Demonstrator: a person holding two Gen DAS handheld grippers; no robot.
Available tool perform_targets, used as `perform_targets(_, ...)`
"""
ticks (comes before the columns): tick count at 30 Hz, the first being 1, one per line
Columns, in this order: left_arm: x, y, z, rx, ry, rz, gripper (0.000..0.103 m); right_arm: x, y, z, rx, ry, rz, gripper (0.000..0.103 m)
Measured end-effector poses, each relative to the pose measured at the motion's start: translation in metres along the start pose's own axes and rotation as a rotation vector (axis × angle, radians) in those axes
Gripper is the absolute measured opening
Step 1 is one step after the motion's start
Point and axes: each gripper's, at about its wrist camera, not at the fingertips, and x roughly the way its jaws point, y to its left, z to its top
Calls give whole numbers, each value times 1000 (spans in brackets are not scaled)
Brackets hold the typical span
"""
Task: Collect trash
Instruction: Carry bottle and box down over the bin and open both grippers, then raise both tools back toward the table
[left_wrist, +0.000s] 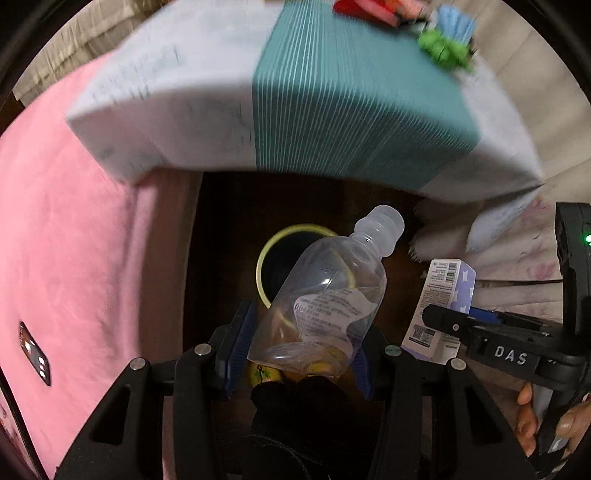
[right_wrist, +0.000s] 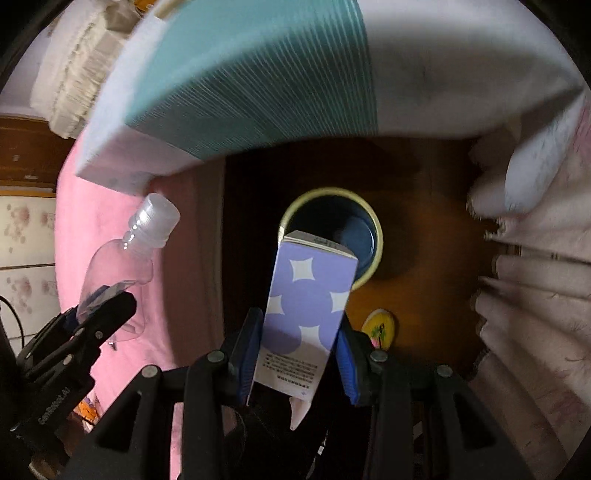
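While each gripper clamps trash, bottle (left_wrist: 325, 295) and carton (right_wrist: 308, 306) point lengthwise toward the bin (right_wrist: 373, 221).

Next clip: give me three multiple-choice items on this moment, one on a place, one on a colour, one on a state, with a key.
1. Where is the bin?
A. on the dark floor below both tools
B. on the pink cover
C. on the teal cloth

2. What colour is the bin's rim?
A. red
B. yellow
C. white

3. What does the right tool hold?
A. nothing
B. a bottle
C. a purple box

Key: 1 A, the bin stands on the floor under the left tool and right tool. 2 B, yellow in both views. 3 C, it grips the box; the bottle is in the left one.
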Motion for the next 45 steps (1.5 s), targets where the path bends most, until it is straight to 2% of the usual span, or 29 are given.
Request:
perform_targets(3, 45, 2, -3, -7, 34, 1, 46, 45, -18, 3, 43, 16, -7, 38)
perform_targets(8, 144, 3, -8, 5, 76, 9, 45, 134, -40, 13, 69, 32, -15, 38)
perform_targets(13, 235, 1, -8, 46, 70, 11, 45, 217, -55, 34, 47, 7, -31, 38)
perform_targets(18, 302, 6, -4, 39, 66, 21, 45, 271, -71, 55, 61, -4, -64, 40)
perform_targets(19, 312, 11, 1, 34, 74, 15, 48, 280, -76, 59, 73, -3, -63, 40)
perform_targets(23, 338, 22, 9, 12, 96, -6, 73, 304, -87, 67, 102, 25, -39, 42)
perform_targets(24, 341, 26, 11, 14, 87, -6, 76, 306, -89, 67, 103, 22, -45, 44)
perform_targets(26, 346, 28, 13, 22, 75, 5, 89, 308, -91, 68, 94, 0, -75, 62)
perform_targets(28, 347, 30, 14, 25, 69, 24, 97, 306, -93, 69, 88, -27, -80, 64)
perform_targets(35, 326, 27, 14, 33, 36, 32, 98, 274, -78, 61, 36, -159, -106, 64)
perform_targets(39, 279, 24, 15, 43, -15, 13, 98, 247, -71, 53, 26, -194, -101, 64)
perform_targets(45, 173, 21, 20, 30, -117, -21, 98, 165, -47, 21, 60, -236, -60, 64)
